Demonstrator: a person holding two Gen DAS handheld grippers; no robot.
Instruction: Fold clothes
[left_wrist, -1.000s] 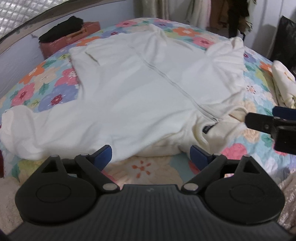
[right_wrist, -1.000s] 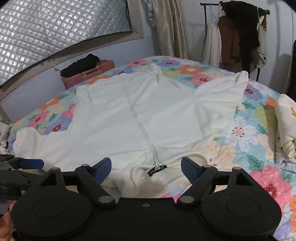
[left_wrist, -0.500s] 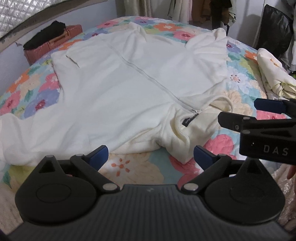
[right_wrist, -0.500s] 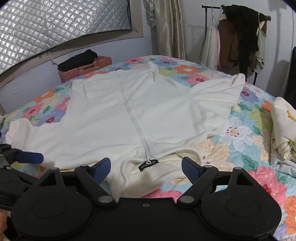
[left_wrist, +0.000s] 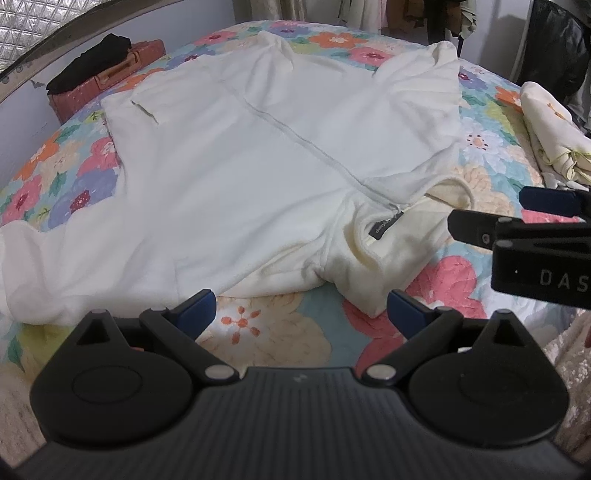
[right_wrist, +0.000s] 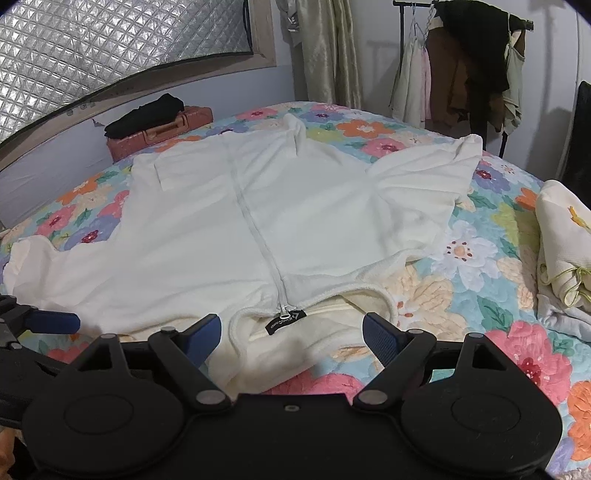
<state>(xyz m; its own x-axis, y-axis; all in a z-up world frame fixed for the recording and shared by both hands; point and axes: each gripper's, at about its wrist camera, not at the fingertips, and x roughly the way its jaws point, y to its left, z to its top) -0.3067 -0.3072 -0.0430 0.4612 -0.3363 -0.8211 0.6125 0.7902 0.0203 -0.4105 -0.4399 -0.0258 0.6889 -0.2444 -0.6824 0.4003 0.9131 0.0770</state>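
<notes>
My 2 grippers, left (left_wrist: 301, 309) and right (right_wrist: 291, 330), gape empty near the jacket (right_wrist: 229, 236) collar. Risk: pinching 1 fleece layer, so fold skews.

Home bedroom. A bed with a floral quilt (right_wrist: 461, 258) is filling most of both views, a white zip jacket (right_wrist: 258, 221) lying spread on it. A clothes rack (right_wrist: 472, 62) with hanging garments is standing in the upper right of the right wrist view, beige curtains (right_wrist: 325, 51) hanging at upper center. A window covered in quilted silver insulation (right_wrist: 110, 48) is taking up the upper left. An orange-brown case (right_wrist: 162, 129) with black clothing (right_wrist: 147, 112) on top is sitting by the wall. Folded pale bedding (right_wrist: 565, 243) is resting at the right edge.
</notes>
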